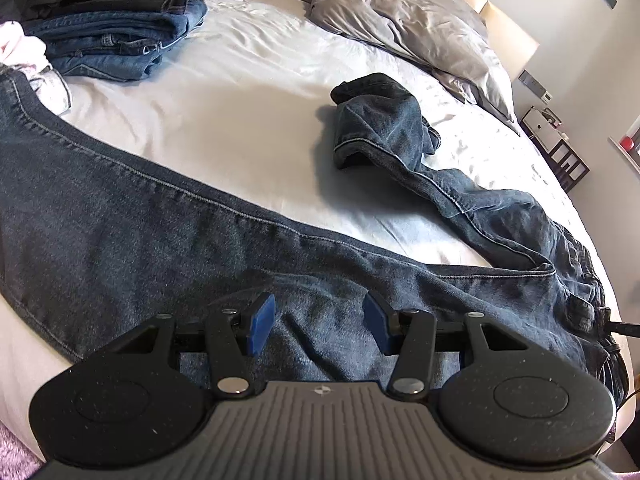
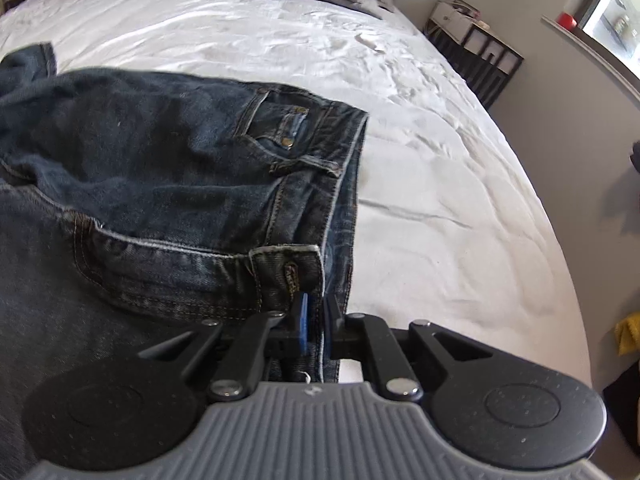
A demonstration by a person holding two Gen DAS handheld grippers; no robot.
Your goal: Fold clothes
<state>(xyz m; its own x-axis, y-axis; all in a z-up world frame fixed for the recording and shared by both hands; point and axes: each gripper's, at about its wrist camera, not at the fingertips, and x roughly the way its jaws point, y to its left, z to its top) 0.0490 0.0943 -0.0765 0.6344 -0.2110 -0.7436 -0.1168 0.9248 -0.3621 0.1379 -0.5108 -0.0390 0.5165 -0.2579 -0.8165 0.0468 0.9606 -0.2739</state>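
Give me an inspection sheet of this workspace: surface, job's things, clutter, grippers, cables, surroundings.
Surface: bed with a wrinkled white sheet.
Job's things: dark jeans spread out unfolded, one leg bunched toward the pillow; waistband lies near the bed's edge.
Clutter: stack of folded jeans at the far corner; pale garment beside it; grey pillow.
Grippers: left gripper open over the near leg, nothing between its pads; right gripper shut on the waistband.
Cables: thin dark cable at the left view's right edge; where it runs is hidden.
Surroundings: dark shelf unit by the wall, red object on a window ledge.
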